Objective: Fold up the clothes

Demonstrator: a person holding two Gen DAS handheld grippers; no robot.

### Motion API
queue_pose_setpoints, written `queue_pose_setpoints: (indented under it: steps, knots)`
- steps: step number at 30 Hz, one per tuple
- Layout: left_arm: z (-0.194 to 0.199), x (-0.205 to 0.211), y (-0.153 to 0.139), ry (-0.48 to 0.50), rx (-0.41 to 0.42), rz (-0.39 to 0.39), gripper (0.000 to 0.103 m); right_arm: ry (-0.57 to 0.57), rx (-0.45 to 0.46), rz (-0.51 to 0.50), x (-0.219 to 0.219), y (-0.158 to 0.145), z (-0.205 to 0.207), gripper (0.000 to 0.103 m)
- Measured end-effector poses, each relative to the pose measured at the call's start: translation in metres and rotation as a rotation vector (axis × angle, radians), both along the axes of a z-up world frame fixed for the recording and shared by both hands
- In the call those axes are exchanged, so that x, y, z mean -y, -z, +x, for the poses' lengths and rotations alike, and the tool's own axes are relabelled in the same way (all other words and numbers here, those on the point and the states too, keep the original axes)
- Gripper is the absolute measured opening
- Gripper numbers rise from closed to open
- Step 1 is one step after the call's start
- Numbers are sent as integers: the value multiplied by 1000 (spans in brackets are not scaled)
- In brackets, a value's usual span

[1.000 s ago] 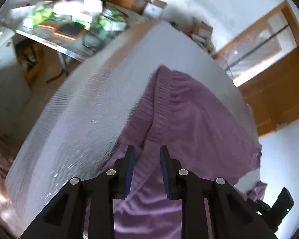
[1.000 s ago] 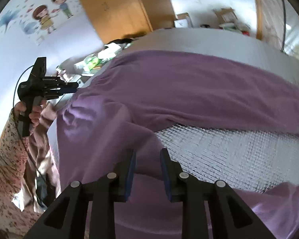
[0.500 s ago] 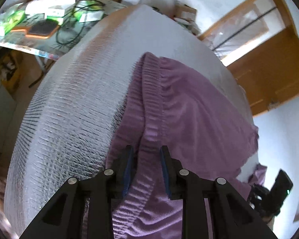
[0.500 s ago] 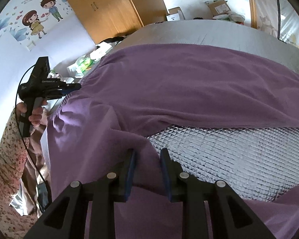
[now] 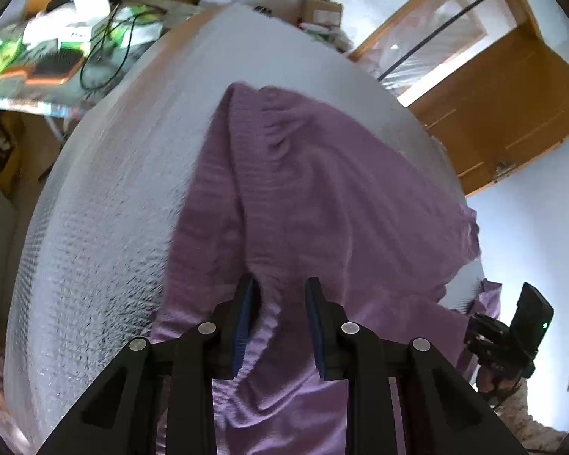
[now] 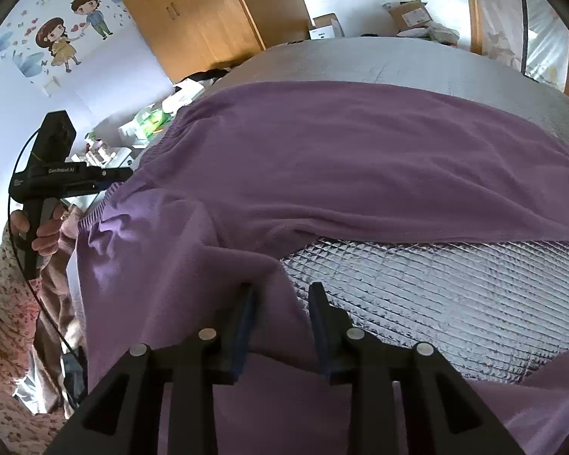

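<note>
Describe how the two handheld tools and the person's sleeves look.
Both are matte black. The left tool and right tool have flat fingers lined with blue pads, plus round silver fasteners. Seen side-on, the left tool shows white lettering, a pistol handle and a thin black cable. The sleeve is a speckled floral print.

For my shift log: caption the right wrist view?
Right gripper over purple trousers spread on a quilted silver mat, jaws just opening, fabric between them.
</note>
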State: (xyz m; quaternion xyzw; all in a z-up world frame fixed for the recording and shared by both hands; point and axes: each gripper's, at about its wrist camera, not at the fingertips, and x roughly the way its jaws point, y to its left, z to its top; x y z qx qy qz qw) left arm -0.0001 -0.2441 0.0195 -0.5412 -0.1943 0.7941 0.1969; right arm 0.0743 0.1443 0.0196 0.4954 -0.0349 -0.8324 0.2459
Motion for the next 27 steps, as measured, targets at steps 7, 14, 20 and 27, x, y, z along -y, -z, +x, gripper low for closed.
queue_pose_setpoints:
  steps: [7, 14, 20, 27]
  knots:
    - [-9, 12, 6, -59, 14, 52, 5, 9, 5, 1, 6, 2, -3, 30]
    - [6, 40, -24, -166, -116, 161, 4, 20, 6, -1, 4, 4, 0, 30]
    - [2, 48, -7, -232, -85, 81, 4, 34, 11, -8, 2, 6, 1, 30]
    - [1, 54, 12, -292, -39, 62, 4, 44, -10, 11, 0, 3, 5, 30]
